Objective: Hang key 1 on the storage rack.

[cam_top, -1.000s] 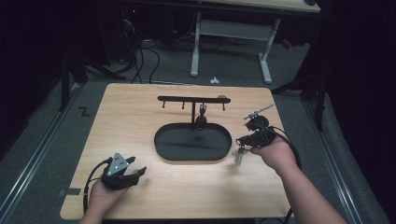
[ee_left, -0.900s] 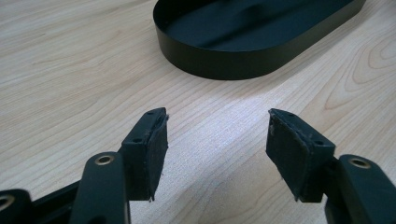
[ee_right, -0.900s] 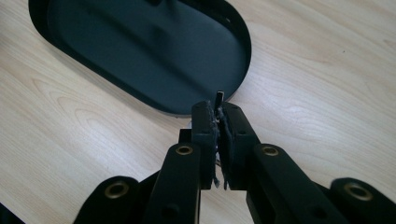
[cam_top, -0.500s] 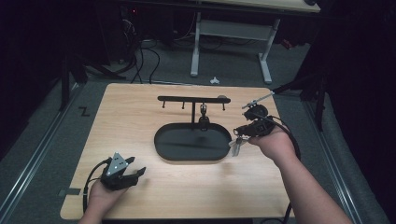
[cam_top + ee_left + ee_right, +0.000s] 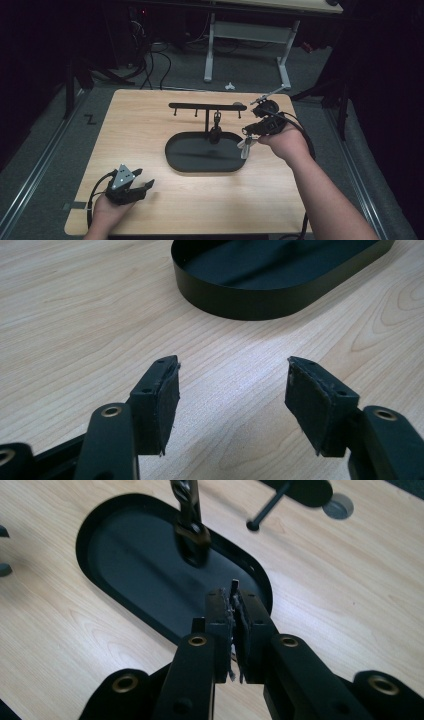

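**Small item held over a black tray**

A thin pale item (image 5: 245, 146), possibly a key, is pinched in the closed right gripper (image 5: 248, 136) above the right end of the oval tray (image 5: 176, 159). A hook rack (image 5: 200, 106) stands behind the tray. The left gripper (image 5: 232, 400) is held open, empty, near the table's (image 5: 150, 125) front-left corner.

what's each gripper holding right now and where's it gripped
The right gripper is shut on a thin metal piece, pinched at its upper end. The left gripper holds nothing.

Lab: cables (image 5: 155, 60), desk frame (image 5: 247, 47)
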### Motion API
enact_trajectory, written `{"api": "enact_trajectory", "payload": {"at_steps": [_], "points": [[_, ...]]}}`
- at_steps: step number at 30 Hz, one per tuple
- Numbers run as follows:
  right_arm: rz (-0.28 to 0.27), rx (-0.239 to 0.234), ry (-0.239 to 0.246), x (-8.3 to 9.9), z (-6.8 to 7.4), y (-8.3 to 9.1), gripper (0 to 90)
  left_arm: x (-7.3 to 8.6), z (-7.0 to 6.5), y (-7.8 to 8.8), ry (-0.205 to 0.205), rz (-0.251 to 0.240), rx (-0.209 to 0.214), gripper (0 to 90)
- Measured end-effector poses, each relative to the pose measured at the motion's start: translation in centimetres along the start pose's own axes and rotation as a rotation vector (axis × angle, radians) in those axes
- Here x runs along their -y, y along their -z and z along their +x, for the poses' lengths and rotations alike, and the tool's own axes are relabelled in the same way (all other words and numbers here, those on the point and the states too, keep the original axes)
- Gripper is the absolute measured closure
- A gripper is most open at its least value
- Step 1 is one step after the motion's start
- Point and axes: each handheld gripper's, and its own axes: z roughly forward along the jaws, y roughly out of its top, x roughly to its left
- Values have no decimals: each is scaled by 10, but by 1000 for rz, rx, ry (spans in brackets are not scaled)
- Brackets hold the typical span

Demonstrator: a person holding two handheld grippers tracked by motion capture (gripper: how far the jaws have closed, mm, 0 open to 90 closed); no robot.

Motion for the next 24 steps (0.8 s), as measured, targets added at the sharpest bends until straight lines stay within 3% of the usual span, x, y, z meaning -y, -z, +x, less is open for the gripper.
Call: {"api": "enact_trajectory", "payload": {"at_steps": [12, 24], "points": [[-29, 2, 19, -26, 8, 4, 855, 0, 0, 1, 1, 1, 3, 389], [-33, 10, -11, -35, -2, -5, 855, 1, 1, 1, 2, 2, 0, 389]]}}
